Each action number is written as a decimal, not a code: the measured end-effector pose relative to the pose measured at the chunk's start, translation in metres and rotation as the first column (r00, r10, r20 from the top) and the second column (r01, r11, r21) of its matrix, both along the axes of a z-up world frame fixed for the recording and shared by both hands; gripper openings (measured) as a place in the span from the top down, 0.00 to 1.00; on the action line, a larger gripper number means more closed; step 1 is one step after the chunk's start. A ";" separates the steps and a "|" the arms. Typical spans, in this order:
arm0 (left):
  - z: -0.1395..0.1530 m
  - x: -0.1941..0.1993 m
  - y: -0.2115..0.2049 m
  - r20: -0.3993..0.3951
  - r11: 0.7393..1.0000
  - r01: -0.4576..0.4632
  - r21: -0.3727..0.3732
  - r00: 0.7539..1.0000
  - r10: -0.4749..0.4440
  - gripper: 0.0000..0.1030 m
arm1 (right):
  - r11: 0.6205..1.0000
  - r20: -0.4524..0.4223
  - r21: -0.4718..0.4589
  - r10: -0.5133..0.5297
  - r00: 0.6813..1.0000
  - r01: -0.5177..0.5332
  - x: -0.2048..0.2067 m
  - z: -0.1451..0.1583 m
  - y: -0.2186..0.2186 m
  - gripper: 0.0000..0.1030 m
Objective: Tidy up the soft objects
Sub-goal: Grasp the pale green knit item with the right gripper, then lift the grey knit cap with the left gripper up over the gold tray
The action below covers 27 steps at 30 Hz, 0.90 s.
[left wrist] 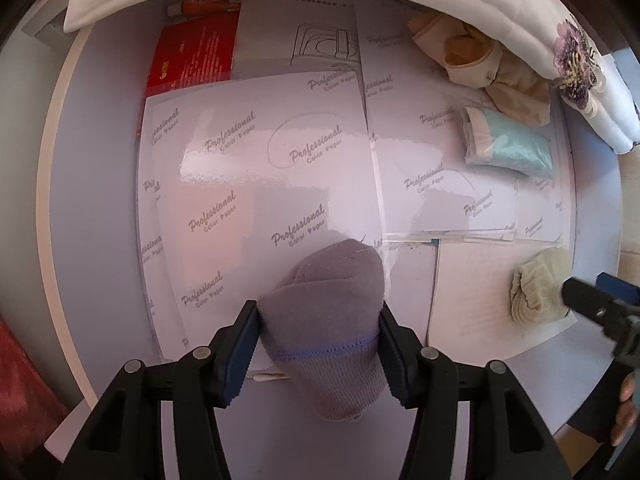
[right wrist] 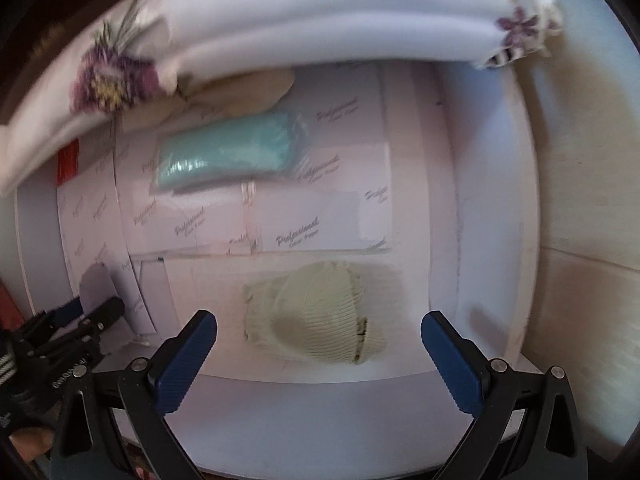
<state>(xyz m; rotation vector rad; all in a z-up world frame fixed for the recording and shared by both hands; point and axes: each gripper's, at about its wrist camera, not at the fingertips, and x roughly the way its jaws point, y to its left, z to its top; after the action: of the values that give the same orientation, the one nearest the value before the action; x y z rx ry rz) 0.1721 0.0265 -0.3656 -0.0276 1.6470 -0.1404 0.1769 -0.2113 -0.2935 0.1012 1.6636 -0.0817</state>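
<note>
The left tool (left wrist: 318,334) pinches a grey rolled sock (left wrist: 328,320) at lower centre. The right tool (right wrist: 320,344) hangs spread above a pale green sock bundle (right wrist: 316,320) on the counter (right wrist: 280,404).

The left tongs (left wrist: 318,354) clamp a rolled purple-grey sock (left wrist: 328,320) from both sides over the white worktop (left wrist: 100,200), which is covered in glossy printed sheets (left wrist: 260,168). Off to the right lie a rolled pale green sock (left wrist: 538,288), a folded teal cloth (left wrist: 510,144) and cream socks (left wrist: 472,52). The right tongs (left wrist: 596,300) reach beside the green sock.
</note>
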 end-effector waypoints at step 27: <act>0.066 0.002 0.005 0.095 0.996 -0.026 -0.091 0.995 0.035 0.45 | 0.975 -0.042 -0.119 0.183 0.982 -0.187 -0.015 -0.050 0.058 0.27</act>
<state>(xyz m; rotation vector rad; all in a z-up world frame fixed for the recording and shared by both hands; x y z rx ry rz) 0.1742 0.0316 -0.2996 -0.1125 1.5423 -0.1891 0.1621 -0.1537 -0.3432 -0.1489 1.6873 -0.0441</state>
